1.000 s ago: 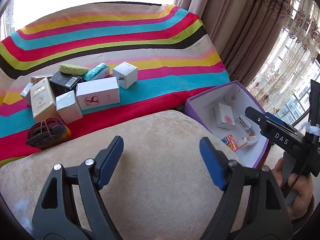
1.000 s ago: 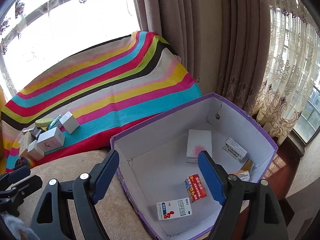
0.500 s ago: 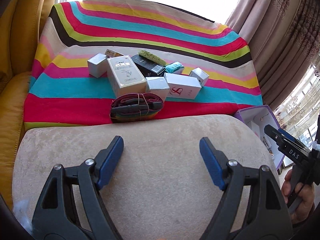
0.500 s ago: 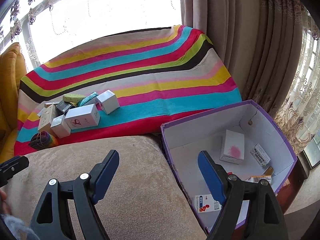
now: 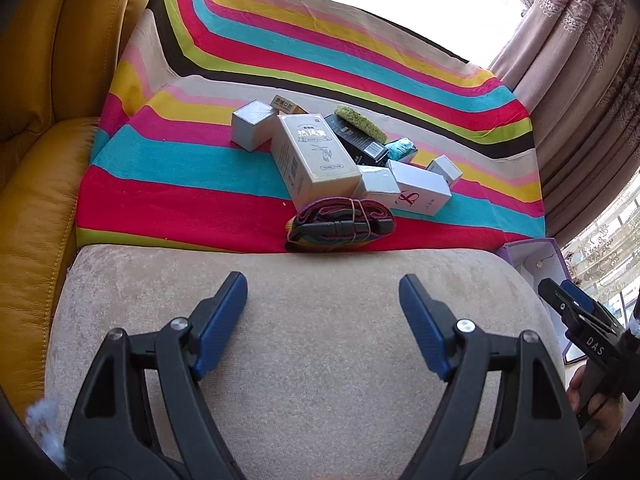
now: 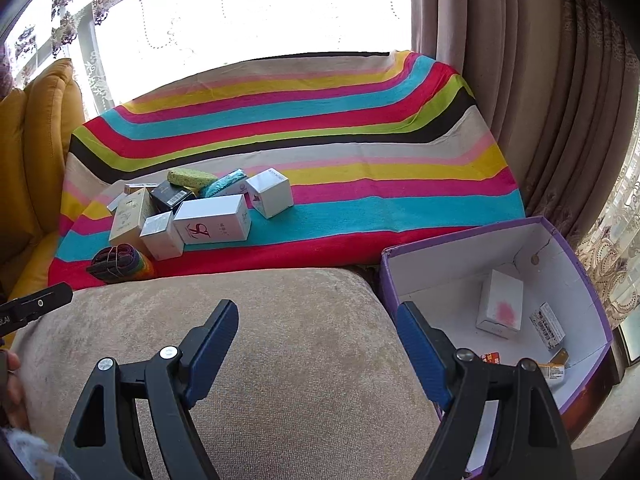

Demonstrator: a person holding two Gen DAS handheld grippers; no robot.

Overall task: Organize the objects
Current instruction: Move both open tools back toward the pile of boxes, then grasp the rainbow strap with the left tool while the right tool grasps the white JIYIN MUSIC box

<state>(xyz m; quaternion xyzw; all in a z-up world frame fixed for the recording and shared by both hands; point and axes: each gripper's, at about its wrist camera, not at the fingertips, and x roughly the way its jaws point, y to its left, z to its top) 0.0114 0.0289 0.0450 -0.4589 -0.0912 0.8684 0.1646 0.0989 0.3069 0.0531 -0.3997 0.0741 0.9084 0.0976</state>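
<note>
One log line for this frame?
left claw: open, empty | right claw: open, empty | boxes pile: on blanket | purple box: partly filled

We hold our left gripper [image 5: 323, 304] and right gripper [image 6: 316, 332] level, both spread wide and gripping nothing.

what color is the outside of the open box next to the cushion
Purple outside, white inside; the box shows best in the right wrist view.
</note>
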